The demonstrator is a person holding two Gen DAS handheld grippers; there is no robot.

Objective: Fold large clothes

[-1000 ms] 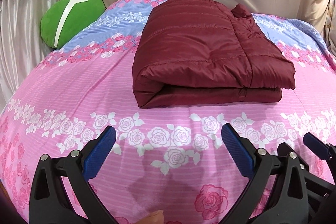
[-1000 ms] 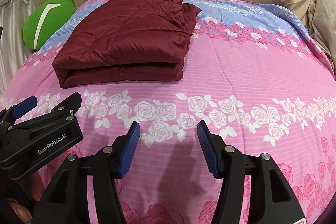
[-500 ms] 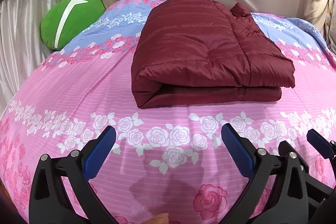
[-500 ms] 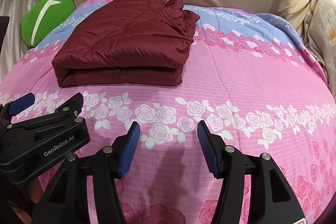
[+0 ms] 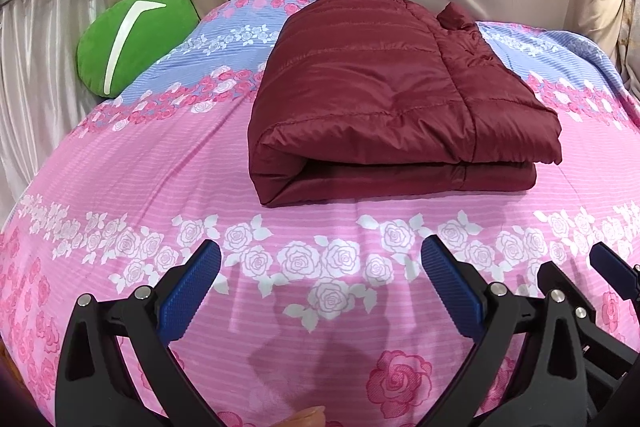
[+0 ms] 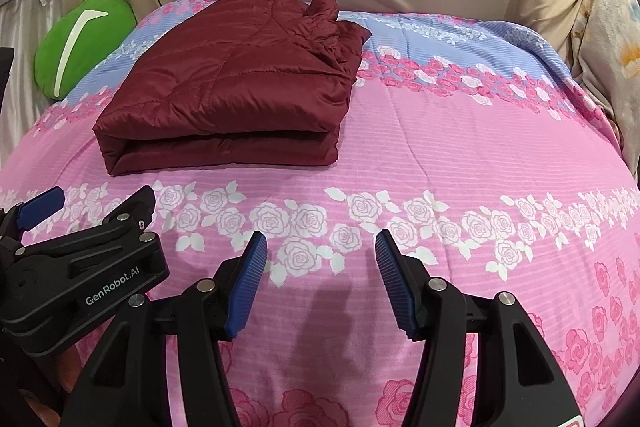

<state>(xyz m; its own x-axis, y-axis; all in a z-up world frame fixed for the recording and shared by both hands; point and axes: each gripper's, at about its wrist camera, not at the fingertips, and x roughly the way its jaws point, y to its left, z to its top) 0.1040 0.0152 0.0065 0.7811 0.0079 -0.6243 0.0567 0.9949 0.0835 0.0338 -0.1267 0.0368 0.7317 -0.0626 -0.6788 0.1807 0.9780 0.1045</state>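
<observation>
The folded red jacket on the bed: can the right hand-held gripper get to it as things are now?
Probably yes. The right hand-held gripper is open and empty, and only bare bedsheet lies between it and the jacket. The jacket sits ahead and to its left, so it must move forward.

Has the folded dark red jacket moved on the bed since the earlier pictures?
No. The jacket lies at the same place beside the green pillow and above the white rose band.
</observation>
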